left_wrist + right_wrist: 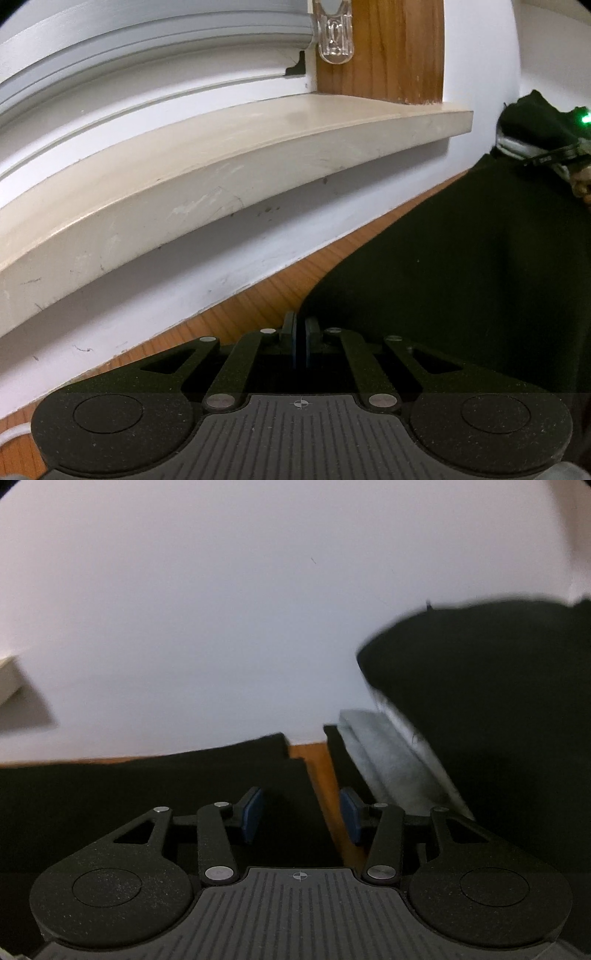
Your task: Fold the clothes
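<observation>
White wall and a cream window sill (236, 155) fill the upper left of the left wrist view, above a wooden table (258, 306). Low in the centre, the left gripper (301, 332) has its pads pressed together at the edge of the dark garment (461, 277), which spreads to the right.

Plain white wall (221, 609) tops the right wrist view. Dark cloth crosses the lower frame, with a blurred fold at right. The right gripper (301, 816) stands apart, holding nothing.

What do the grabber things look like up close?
Each is matte black with speckles: the left gripper and the right gripper have two round discs, slanted link bars with silver rivets, a ribbed grey plate with a small crosshair mark, and blue rubber pads on the fingers.
</observation>
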A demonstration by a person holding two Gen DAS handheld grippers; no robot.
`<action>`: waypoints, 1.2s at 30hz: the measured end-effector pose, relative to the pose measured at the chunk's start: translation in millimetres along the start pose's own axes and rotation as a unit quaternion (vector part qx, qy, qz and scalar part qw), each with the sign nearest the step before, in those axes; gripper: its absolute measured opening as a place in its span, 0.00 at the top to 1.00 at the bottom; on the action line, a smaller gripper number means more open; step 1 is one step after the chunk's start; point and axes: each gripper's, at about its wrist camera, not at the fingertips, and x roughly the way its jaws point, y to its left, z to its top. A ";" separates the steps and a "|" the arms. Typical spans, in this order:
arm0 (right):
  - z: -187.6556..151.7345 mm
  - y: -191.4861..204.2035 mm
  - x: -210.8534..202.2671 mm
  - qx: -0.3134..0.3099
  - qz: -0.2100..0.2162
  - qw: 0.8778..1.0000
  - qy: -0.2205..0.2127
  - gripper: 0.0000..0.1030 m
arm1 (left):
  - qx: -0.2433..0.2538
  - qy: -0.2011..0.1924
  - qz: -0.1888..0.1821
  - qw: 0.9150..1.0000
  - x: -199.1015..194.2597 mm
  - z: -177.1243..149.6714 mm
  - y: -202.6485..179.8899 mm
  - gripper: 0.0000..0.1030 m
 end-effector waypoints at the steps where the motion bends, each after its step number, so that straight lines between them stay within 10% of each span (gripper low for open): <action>1: -0.8 -1.2 0.9 0.004 0.005 1.000 -0.004 0.55 | 0.002 0.000 0.001 1.000 0.0 0.4 -0.6 0.96; 5: -4.7 -2.4 -2.9 -0.006 0.022 0.999 -0.025 0.94 | 0.011 -0.004 0.005 1.000 -0.8 -0.3 -3.4 0.97; 14: 12.7 16.0 -45.4 -0.049 -0.011 0.989 -0.138 0.96 | -0.036 -0.058 -0.007 0.998 -38.4 11.5 12.0 0.97; 18: 27.3 29.4 -14.8 -0.061 -0.026 0.996 -0.055 0.83 | -0.018 -0.012 0.031 0.999 -26.5 11.5 9.2 0.83; 20: 23.3 34.0 -18.0 -0.062 -0.020 0.996 -0.055 0.57 | -0.012 -0.014 0.044 0.999 -31.4 6.8 4.7 0.75; 25: -9.6 40.2 -44.2 -0.056 0.043 0.997 -0.028 0.57 | -0.004 -0.041 0.035 0.999 -58.5 -5.5 -12.4 0.58; 36: -62.3 46.1 -54.1 -0.076 0.093 0.993 -0.012 0.46 | 0.009 0.001 -0.025 1.000 -45.1 -32.9 -37.4 0.58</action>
